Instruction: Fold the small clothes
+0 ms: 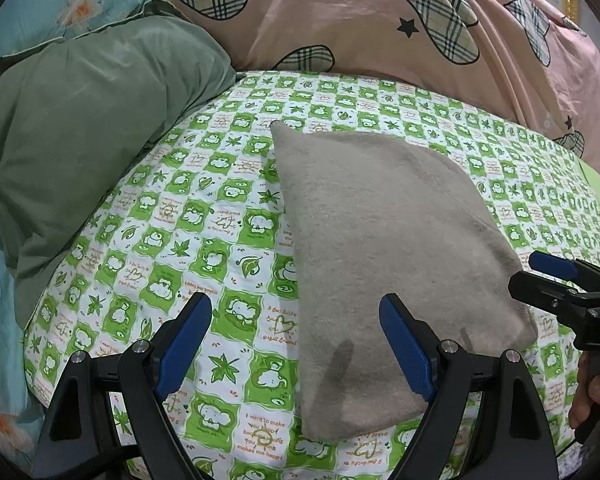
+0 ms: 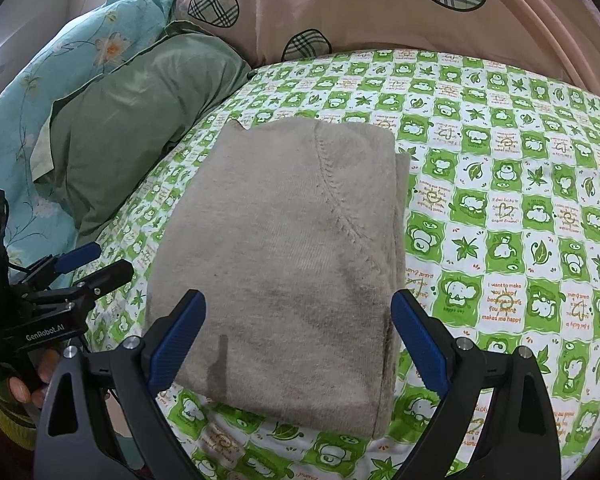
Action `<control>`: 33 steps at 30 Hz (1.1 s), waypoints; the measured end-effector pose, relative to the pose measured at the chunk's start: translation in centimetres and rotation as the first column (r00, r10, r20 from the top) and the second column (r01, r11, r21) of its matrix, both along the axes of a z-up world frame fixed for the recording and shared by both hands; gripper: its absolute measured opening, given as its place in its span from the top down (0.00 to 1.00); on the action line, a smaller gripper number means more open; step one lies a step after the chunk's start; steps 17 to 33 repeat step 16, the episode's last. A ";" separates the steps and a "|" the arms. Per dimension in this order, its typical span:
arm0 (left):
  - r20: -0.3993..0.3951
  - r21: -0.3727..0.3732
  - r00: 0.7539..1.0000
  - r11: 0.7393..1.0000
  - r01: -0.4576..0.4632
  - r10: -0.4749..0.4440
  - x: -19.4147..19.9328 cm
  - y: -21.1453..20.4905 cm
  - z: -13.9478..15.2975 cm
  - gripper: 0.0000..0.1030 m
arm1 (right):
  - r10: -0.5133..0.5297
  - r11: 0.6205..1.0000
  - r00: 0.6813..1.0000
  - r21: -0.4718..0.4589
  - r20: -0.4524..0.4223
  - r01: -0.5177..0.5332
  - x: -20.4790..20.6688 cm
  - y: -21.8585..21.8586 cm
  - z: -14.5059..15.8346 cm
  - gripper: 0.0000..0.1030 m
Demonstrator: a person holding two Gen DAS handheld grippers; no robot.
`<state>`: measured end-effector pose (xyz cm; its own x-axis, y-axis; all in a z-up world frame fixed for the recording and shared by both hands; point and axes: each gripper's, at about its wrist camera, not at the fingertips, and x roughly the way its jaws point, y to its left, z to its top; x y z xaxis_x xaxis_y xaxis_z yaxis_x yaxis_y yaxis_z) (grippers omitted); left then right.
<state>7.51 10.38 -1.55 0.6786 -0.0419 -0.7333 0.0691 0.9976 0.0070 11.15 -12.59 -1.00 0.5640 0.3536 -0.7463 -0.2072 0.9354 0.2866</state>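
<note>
One grey knit garment (image 2: 292,248), folded flat on the bed (image 2: 500,208): soft, light, limp, best taken at its near corners; left gripper (image 1: 296,344) and right gripper (image 2: 298,344) spread apart, empty.

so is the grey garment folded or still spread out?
Folded. The grey garment lies as a compact rectangle on the bedsheet, stacked layers showing along its right edge; neither gripper touches it.

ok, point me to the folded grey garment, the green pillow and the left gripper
folded grey garment (image 2: 284,264): right wrist view, middle of its top layer.
green pillow (image 1: 92,128): left wrist view, centre of its face.
left gripper (image 1: 296,344): left wrist view, midway between its blue fingertips, jaws apart.
</note>
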 end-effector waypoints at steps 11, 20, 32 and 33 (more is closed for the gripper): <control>0.001 0.008 1.000 1.000 0.001 -0.001 -0.3 -0.3 0.0 0.16 | 0.006 1.000 1.000 0.001 -0.009 -0.006 0.4 -0.3 -0.4 0.09; -0.007 0.004 1.000 1.000 0.002 -0.001 -0.2 -0.4 -0.2 0.16 | -0.002 1.000 1.000 -0.003 -0.015 0.002 0.7 -0.4 -0.7 0.08; -0.007 0.004 1.000 1.000 0.002 -0.001 -0.2 -0.4 -0.2 0.16 | -0.002 1.000 1.000 -0.003 -0.015 0.002 0.7 -0.4 -0.7 0.08; -0.007 0.004 1.000 1.000 0.002 -0.001 -0.2 -0.4 -0.2 0.16 | -0.002 1.000 1.000 -0.003 -0.015 0.002 0.7 -0.4 -0.7 0.08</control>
